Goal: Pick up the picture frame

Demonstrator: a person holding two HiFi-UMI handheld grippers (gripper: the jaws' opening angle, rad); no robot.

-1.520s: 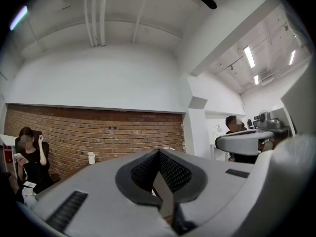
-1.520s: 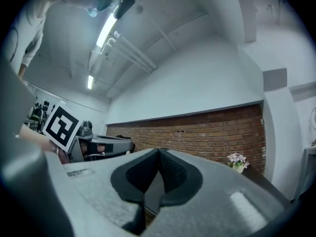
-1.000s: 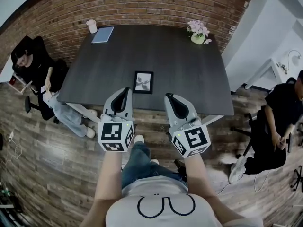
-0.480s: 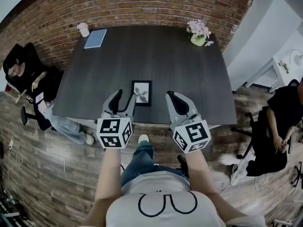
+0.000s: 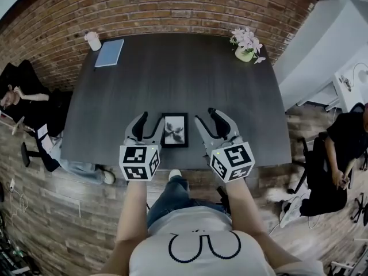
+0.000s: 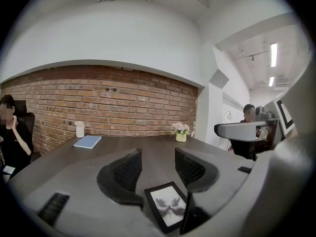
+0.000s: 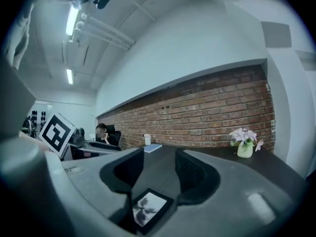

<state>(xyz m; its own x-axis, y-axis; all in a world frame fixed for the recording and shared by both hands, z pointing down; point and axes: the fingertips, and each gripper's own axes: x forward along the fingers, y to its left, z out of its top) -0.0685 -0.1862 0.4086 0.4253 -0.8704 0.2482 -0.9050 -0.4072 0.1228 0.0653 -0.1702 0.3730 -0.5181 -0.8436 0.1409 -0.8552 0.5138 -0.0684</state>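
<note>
A black picture frame (image 5: 175, 130) with a pale print lies flat on the dark table (image 5: 184, 79), near its front edge. My left gripper (image 5: 146, 124) hovers just left of the frame and my right gripper (image 5: 211, 121) just right of it. Both sets of jaws are opening and hold nothing. In the left gripper view the frame (image 6: 169, 205) lies low and right of the gap of the left gripper (image 6: 158, 167). In the right gripper view the frame (image 7: 147, 207) lies low and left under the right gripper (image 7: 159, 169).
A blue notebook (image 5: 109, 52) and a white cup (image 5: 92, 40) sit at the table's far left corner. A vase of pink flowers (image 5: 246, 45) stands at the far right. One person sits left of the table (image 5: 23, 96), another at the right (image 5: 345, 142). A brick wall is behind.
Both grippers have moved forward from in front of the table's edge to either side of the frame. Their jaws went from shut to open.
</note>
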